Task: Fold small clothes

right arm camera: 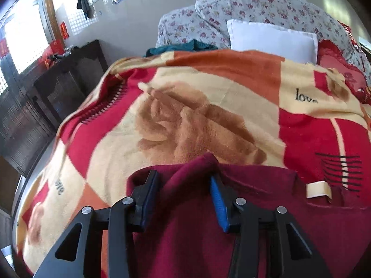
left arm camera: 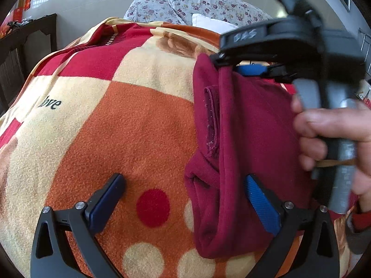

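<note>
A small maroon garment [left arm camera: 243, 139] lies on a checked orange, red and cream blanket [left arm camera: 116, 127]. My left gripper [left arm camera: 184, 180] is open, its right finger over the garment's near edge and its left finger over bare blanket. My right gripper [left arm camera: 250, 66] shows in the left wrist view at the garment's far corner, held by a hand [left arm camera: 334, 134]. In the right wrist view the right gripper [right arm camera: 184, 180] is partly open, with a raised fold of the maroon garment [right arm camera: 197, 208] between its fingers. A cream tag [right arm camera: 318, 190] sits on the garment at right.
The blanket [right arm camera: 185, 106] covers a bed. Flowered pillows [right arm camera: 255, 7] and a white cushion [right arm camera: 271, 39] lie at the far end, with a teal cloth [right arm camera: 180, 46] beside them. A dark wooden cabinet [right arm camera: 58, 88] stands at the left.
</note>
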Demonstrator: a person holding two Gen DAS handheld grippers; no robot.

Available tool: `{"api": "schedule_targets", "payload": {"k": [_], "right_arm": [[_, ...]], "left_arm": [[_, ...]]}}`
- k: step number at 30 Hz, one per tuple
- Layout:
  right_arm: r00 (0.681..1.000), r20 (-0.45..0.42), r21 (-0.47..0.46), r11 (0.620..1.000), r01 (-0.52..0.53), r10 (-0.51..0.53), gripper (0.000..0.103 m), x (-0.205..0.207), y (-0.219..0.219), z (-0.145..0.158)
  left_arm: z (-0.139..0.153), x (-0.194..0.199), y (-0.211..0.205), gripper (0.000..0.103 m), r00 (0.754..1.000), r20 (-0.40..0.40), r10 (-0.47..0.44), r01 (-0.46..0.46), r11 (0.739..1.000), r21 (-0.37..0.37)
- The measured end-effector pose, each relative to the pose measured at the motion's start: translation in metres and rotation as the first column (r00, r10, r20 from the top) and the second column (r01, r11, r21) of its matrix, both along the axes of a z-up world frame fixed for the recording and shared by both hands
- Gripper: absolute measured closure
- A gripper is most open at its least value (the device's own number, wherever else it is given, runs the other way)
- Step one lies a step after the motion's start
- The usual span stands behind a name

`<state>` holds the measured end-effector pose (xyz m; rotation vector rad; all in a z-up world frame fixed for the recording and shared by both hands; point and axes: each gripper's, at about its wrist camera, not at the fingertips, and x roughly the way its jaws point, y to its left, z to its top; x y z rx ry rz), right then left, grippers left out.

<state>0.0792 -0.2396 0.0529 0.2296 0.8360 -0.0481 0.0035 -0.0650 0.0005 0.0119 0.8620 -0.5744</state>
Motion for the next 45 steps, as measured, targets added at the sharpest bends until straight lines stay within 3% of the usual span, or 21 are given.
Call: {"api": "schedule_targets", "payload": {"k": [3, 7, 10, 16, 18, 22, 27, 29, 34, 38, 41, 45], "right_arm": [[1.0, 0.012, 0.028, 0.999, -0.016, 0.016, 0.053, -0.007, -0.003, 0.005], [0.999, 0.045, 0.15, 0.989, -0.009, 0.002, 0.05, -0.045, -0.021, 0.02], [0.997, 0.067, 0.085, 0.996, 0.038, -0.044, 0.043, -0.09, -0.034, 0.029], [0.982, 0.104, -0.004, 0.987, 0.159, -0.158, 0.043, -0.158, -0.073, 0.033], [0.981, 0.104, 0.011, 0.987, 0.163, -0.163, 0.054, -0.162, -0.083, 0.027], [0.974, 0.154, 0.229, 0.965, 0.126, -0.164, 0.059, -0.166, -0.106, 0.009], [0.966, 0.226, 0.449, 0.893, 0.011, -0.125, 0.059, -0.173, -0.119, -0.005], [0.973, 0.197, 0.454, 0.891, 0.019, -0.122, 0.059, -0.169, -0.119, -0.013], [0.973, 0.198, 0.49, 0.872, 0.005, -0.116, 0.06, -0.172, -0.126, -0.02], [0.973, 0.196, 0.528, 0.849, 0.001, -0.123, 0.062, -0.174, -0.135, -0.025], [0.971, 0.197, 0.56, 0.828, 0.002, -0.135, 0.062, -0.174, -0.14, -0.027], [0.973, 0.195, 0.544, 0.839, -0.002, -0.124, 0.062, -0.173, -0.138, -0.028]], "left_arm": [[0.0, 0.001, 0.002, 0.0, 1.0, -0.004, -0.001, 0.001, 1.0, -0.01], [0.0, 0.001, 0.003, 0.0, 1.0, -0.006, -0.002, 0.002, 1.0, -0.022], [0.0, 0.001, 0.005, 0.0, 1.0, -0.008, -0.002, 0.002, 0.999, -0.036], [0.0, 0.0, 0.004, 0.0, 1.0, -0.006, -0.002, 0.002, 0.999, -0.043], [-0.001, 0.0, 0.004, 0.0, 1.0, -0.007, -0.004, 0.004, 0.999, -0.046], [-0.001, 0.001, 0.008, 0.0, 1.0, -0.011, -0.007, 0.006, 0.997, -0.079], [0.008, 0.01, 0.021, 0.0, 0.996, -0.065, 0.056, -0.069, 0.972, -0.226], [0.013, 0.014, 0.014, 0.0, 0.995, -0.079, 0.061, -0.077, 0.973, -0.217], [0.03, 0.017, -0.009, 0.0, 0.997, -0.002, 0.078, -0.078, 0.986, -0.148], [0.032, 0.031, -0.019, 0.0, 0.993, -0.042, 0.106, -0.111, 0.982, -0.15], [0.031, 0.039, -0.028, 0.0, 0.994, -0.031, 0.105, -0.108, 0.987, -0.121], [0.024, 0.055, -0.043, 0.0, 0.996, -0.086, 0.04, -0.05, 0.992, -0.118]]}}
